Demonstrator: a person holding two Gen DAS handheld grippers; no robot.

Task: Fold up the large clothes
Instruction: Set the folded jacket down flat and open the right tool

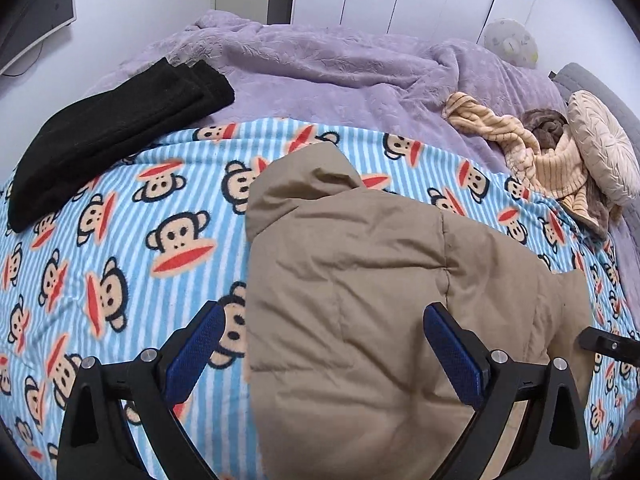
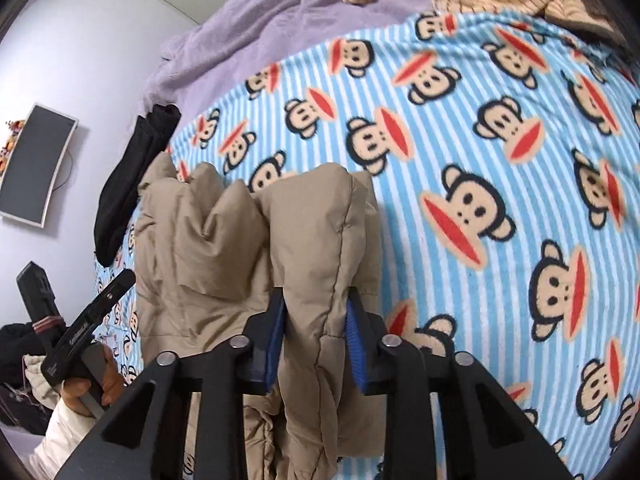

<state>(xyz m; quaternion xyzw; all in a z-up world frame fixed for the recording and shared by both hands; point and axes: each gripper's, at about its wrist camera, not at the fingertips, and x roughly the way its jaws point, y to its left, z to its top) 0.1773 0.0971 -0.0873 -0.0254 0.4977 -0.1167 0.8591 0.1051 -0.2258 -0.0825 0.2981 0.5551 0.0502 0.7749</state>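
The coat [image 1: 360,320], tan and padded, lies on the monkey-print blanket [image 1: 120,248] that covers the near part of the bed; it is already doubled over itself, with its hood end [image 1: 308,184] pointing away toward the purple quilt [image 1: 320,64]; judged from this, the fold is part done and not yet squared off.

The right tongs [image 2: 316,340] are pinching a thick bunch of the coat's padded edge between their blue pads [image 2: 355,344]; the fabric bulges out above and below the grip, so the hold looks firm; the reason, in my judgement, is to keep that layer gathered while it is carried across or laid down.

The left tongs [image 1: 324,356] are spread wide, one blue finger over the blanket and the other over the coat, with the coat's left edge running between them; they grip nothing; they appear placed to take that edge or to press the bulk flat.

A black garment [image 1: 112,136], already folded, lies at the far left of the blanket, well apart from the coat; it seems set aside as finished work; a striped beige garment [image 1: 536,152] lies crumpled near a round cushion [image 1: 604,148] at the far right.

Risk noted: the padding is puffy and slippery, so layers may spring open once released.
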